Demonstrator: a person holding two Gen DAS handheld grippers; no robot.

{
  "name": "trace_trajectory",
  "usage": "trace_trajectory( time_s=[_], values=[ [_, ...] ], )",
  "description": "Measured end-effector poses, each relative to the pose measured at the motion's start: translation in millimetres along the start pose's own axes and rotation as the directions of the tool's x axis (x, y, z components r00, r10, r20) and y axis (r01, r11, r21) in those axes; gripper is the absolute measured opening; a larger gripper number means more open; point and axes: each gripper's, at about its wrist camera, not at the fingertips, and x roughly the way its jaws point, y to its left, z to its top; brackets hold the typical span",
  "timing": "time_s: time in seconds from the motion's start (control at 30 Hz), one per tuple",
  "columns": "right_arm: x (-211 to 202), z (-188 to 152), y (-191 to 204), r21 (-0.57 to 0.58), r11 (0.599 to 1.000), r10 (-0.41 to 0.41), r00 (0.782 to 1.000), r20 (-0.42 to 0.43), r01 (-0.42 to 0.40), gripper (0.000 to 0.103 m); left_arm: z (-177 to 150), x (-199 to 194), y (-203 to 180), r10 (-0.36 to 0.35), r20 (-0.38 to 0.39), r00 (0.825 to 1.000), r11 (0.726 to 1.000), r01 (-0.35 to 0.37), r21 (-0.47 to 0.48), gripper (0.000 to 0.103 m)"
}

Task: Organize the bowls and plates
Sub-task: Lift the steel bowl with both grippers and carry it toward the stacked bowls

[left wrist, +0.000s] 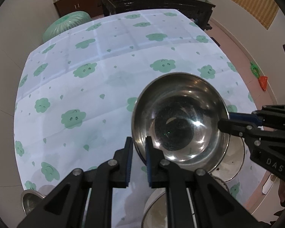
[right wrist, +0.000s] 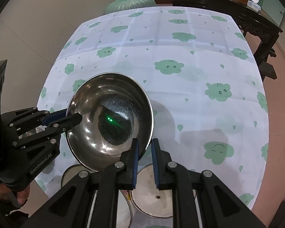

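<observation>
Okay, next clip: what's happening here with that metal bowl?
A person is holding one steel bowl with both handheld grippers: the left gripper is clamped on one side of its rim and the right gripper on the opposite side. The bowl hangs above the cloud-print tablecloth, over other steel dishes at the near edge.

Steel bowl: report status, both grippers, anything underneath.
Left gripper and right gripper both clamped on steel bowl rim, opposite sides. Bowl off the tablecloth. White plates directly beneath.
</observation>
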Motion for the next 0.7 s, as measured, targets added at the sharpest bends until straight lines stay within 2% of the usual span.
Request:
trace_trajectory(
  time_s=[0.7],
  values=[
    [-11.6,-7.4,17.2,-0.003,1.000,-0.013,1.000,0.008,0.013,0.015,-12.7,-18.8,5.9,0.003,0.020,1.000,1.000,-0.003,0.005,0.010]
  ],
)
